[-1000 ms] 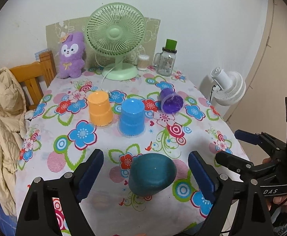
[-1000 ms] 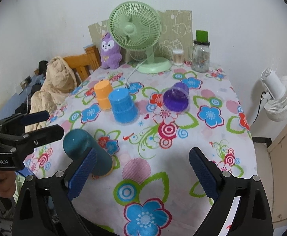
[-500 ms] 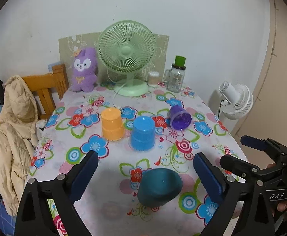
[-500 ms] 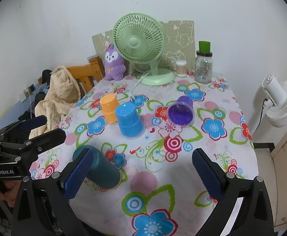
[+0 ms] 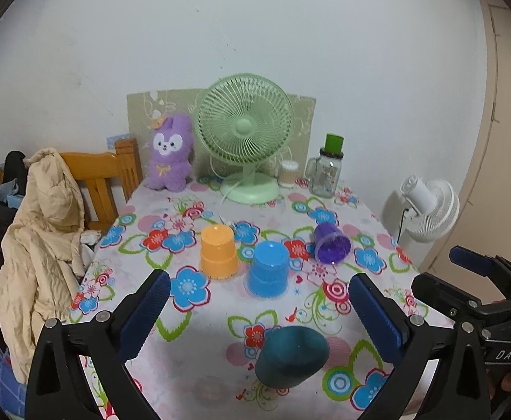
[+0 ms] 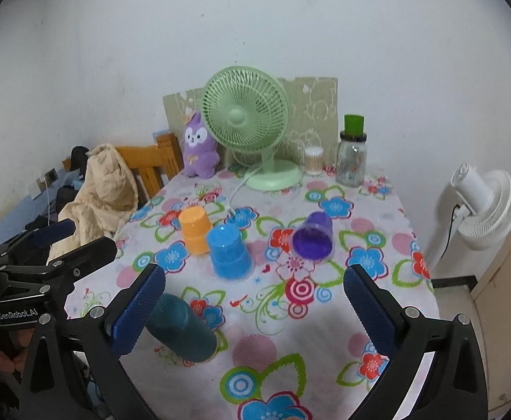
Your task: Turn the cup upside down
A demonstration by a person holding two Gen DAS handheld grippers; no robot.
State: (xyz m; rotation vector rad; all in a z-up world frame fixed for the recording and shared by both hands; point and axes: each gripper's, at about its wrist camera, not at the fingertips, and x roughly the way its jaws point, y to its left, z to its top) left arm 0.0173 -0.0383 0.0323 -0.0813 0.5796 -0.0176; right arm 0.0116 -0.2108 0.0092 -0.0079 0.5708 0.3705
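Note:
A teal cup point(image 5: 292, 357) stands upside down near the table's front edge; it also shows in the right wrist view point(image 6: 182, 329). An orange cup point(image 5: 218, 251) and a blue cup point(image 5: 268, 268) stand upside down mid-table. A purple cup point(image 5: 331, 247) lies on its side, mouth toward me, and also shows in the right wrist view point(image 6: 314, 241). My left gripper point(image 5: 255, 318) is open and empty, above and behind the teal cup. My right gripper point(image 6: 255, 311) is open and empty, to the right of the teal cup.
A green desk fan point(image 5: 246, 133), a purple plush toy point(image 5: 169, 152), a small jar point(image 5: 288, 174) and a glass mug with a green lid point(image 5: 327, 171) stand at the table's back. A wooden chair with a beige coat point(image 5: 45, 231) is left. A white fan point(image 5: 430, 210) is right.
Both grippers have pulled back and up from the table, so the cups look smaller and farther. The teal cup has stayed upside down near the front edge. Both grippers stay open.

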